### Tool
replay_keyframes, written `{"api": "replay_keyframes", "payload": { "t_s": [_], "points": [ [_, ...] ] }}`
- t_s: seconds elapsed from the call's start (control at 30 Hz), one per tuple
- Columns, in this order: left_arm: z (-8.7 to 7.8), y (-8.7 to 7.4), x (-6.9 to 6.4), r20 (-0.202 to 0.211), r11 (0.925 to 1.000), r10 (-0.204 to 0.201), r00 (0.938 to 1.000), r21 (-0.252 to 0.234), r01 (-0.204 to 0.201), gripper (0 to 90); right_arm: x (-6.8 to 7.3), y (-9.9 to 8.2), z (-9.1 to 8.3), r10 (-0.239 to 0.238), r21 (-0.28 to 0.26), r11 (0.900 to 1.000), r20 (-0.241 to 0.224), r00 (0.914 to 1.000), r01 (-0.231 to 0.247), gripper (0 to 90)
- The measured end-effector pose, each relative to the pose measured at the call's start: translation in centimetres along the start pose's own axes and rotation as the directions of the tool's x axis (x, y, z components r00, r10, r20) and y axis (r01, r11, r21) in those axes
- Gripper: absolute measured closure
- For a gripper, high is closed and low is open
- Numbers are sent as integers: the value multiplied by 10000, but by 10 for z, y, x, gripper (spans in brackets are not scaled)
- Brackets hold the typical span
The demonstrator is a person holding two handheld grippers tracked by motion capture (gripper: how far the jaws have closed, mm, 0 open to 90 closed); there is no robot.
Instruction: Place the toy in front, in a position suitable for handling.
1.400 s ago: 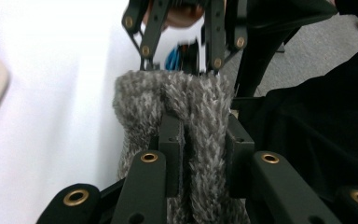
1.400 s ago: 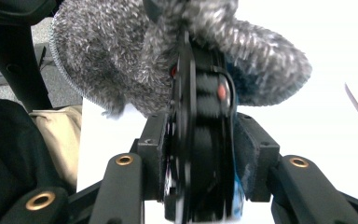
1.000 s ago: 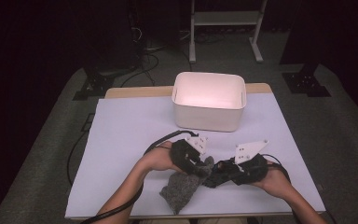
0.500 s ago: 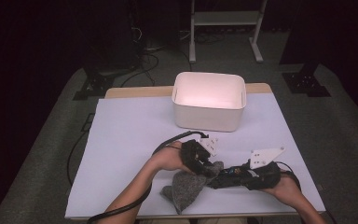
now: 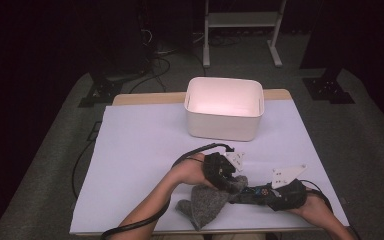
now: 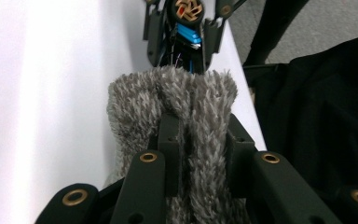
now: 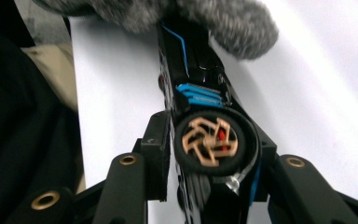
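Left hand-held gripper (image 5: 228,181): near front edge of counter (image 5: 140,150), a bit right of mid. Jaws pinch a fold of the fuzzy grey cloth (image 5: 205,202); in the left gripper view the cloth (image 6: 186,116) bunches up betw. both jaws.
Right hand-held gripper (image 5: 257,192): lies low, near front right corner, points left at the cloth. Jaws squeeze the black toy car (image 5: 252,192), one on each side.
Toy car: in the right gripper view the car (image 7: 205,135) has a black wheel w/ tan spokes & blue stripes. Its far end sits under the cloth (image 7: 205,18). In the left gripper view the car (image 6: 186,28) pokes out just past the cloth.
Cloth: grey, fluffy, crumpled. Rest of it lies on the counter by the front edge, betw. the two hands.
White bin (image 5: 225,107): near back edge, well apart from the hands.
Counter: white sheet on top.
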State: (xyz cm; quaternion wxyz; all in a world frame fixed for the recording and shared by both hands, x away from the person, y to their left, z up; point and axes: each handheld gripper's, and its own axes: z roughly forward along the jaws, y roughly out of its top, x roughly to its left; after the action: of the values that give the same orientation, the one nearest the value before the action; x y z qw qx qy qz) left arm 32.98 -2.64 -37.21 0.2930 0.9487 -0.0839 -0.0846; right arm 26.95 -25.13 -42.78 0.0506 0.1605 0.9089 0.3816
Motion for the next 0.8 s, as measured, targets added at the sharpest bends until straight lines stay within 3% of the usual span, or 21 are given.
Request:
{"api": "replay_keyframes", "payload": {
  "t_s": [0.17,0.4,0.47,0.53,0.6,0.8],
  "points": [
    [4,4,0,4,9999,46,10000,127,-46,739,0,-7,4,143,211,9997,4,9999,-143,592],
    [4,4,-2,-158,9999,111,9998,90,-109,738,-3,4,5,-260,963,9950,-204,9995,279,511],
    [3,4,-3,-140,9998,149,9998,93,-148,739,-3,5,5,-302,1055,9939,-203,9993,322,507],
    [3,3,-3,-84,9999,129,9999,43,-128,738,-3,7,3,-383,950,9948,104,9992,372,477],
    [3,2,-4,-38,10000,54,10000,37,-54,738,-4,9,4,-255,973,9949,45,9997,249,473],
    [2,2,-4,-83,9999,140,9999,58,-139,734,-2,19,22,-760,1653,9832,-156,9970,776,510]
  ]
}}
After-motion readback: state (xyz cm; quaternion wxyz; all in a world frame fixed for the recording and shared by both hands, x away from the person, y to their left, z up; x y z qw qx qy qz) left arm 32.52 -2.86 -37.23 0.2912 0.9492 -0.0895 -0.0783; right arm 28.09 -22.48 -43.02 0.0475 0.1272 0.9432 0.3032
